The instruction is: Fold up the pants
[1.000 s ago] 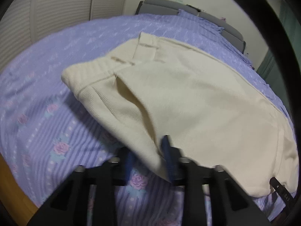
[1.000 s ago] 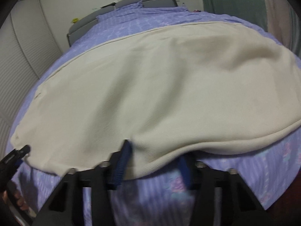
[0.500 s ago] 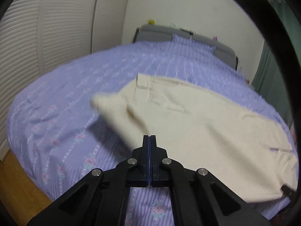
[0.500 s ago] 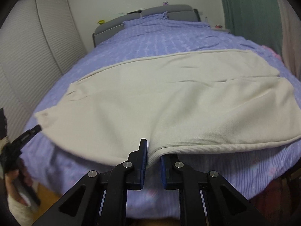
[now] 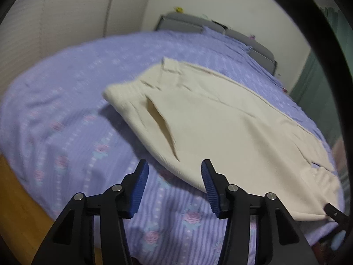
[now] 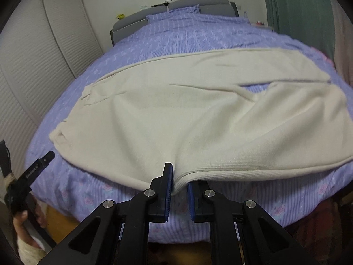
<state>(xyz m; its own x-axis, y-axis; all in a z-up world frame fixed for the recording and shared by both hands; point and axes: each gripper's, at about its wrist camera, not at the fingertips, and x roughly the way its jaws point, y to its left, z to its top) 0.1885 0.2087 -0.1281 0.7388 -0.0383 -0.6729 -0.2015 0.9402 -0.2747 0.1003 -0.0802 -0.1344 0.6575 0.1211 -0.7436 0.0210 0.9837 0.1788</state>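
Cream pants (image 5: 220, 121) lie spread across a purple floral bedspread (image 5: 66, 114), waistband at the left, legs running right. My left gripper (image 5: 174, 172) is open and empty, just short of the pants' near edge by the pocket slit. In the right wrist view the pants (image 6: 198, 119) lie with one leg folded over the other. My right gripper (image 6: 178, 176) is shut on the near fold edge of the pants. The left gripper's tip (image 6: 39, 165) shows at the far left.
A grey headboard (image 6: 176, 6) and a purple pillow (image 6: 174, 21) are at the far end of the bed. White louvred closet doors (image 6: 33, 66) stand on the left, a green curtain (image 6: 297, 11) on the right. Wood floor (image 5: 15, 198) shows beside the bed.
My left gripper was shut half a second ago and has opened, letting go of the pants; its end has dropped onto the bed. My right gripper keeps its hold.
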